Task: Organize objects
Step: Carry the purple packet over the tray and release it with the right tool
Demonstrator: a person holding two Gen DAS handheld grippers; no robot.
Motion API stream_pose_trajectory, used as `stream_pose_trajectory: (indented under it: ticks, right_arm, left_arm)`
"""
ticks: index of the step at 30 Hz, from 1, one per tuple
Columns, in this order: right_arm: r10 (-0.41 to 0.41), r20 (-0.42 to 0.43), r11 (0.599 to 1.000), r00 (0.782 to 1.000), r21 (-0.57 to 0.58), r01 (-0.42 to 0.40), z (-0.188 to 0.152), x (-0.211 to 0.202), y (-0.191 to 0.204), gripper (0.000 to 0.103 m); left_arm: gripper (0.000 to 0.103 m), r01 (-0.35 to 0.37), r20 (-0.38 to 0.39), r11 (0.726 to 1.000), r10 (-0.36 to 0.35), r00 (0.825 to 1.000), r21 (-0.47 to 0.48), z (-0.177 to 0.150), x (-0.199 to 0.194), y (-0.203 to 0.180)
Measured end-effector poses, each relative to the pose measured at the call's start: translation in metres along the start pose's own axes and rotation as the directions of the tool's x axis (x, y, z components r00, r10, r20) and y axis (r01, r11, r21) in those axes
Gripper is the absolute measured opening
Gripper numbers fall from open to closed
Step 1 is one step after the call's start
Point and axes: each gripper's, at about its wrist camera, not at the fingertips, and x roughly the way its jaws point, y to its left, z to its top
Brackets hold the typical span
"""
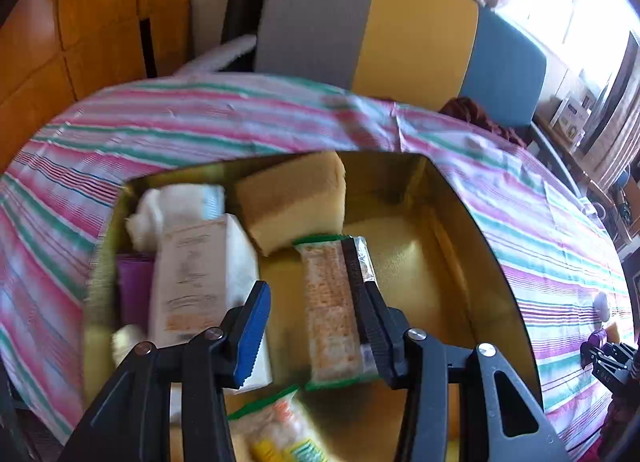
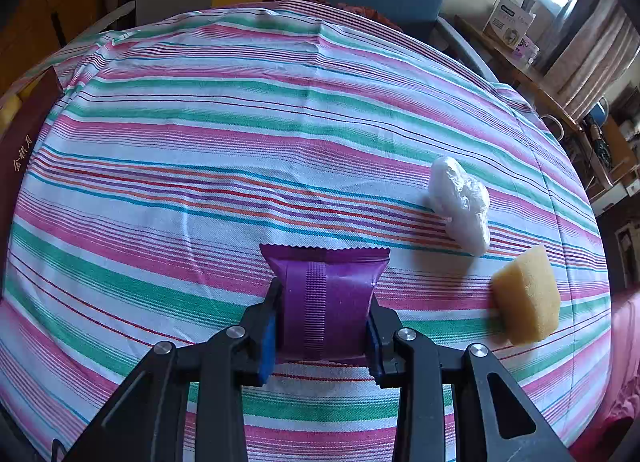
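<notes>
Though clamped, purple packet [image 2: 326,302] between right claw [image 2: 322,336] pads.

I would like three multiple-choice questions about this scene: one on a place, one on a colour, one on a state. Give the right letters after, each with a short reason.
1. Where does the green-edged cracker packet lie?
A. inside the gold box
B. on the striped cloth
C. on a chair

2. What colour is the packet between the right gripper fingers?
A. green
B. purple
C. white

3. How is the left gripper?
A. shut on a sponge
B. out of view
C. open above the box

Answers:
1 A, the gold floor surrounds it.
2 B, its wrapper is purple.
3 C, its blue pad stands clear of the cracker packet.
</notes>
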Motion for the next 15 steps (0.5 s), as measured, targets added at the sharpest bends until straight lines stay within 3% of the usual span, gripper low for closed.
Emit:
stream_pose_trajectory:
  ticks: [15]
  right_arm:
    - [-0.026,0.01,1.0,1.0,-0.01,0.027,0.003,0.001,0.0,0.036]
  left_arm:
    - [0.047,0.015,0.089,1.0,-0.016,0.996,0.015,-0.048,-0.073,0.018]
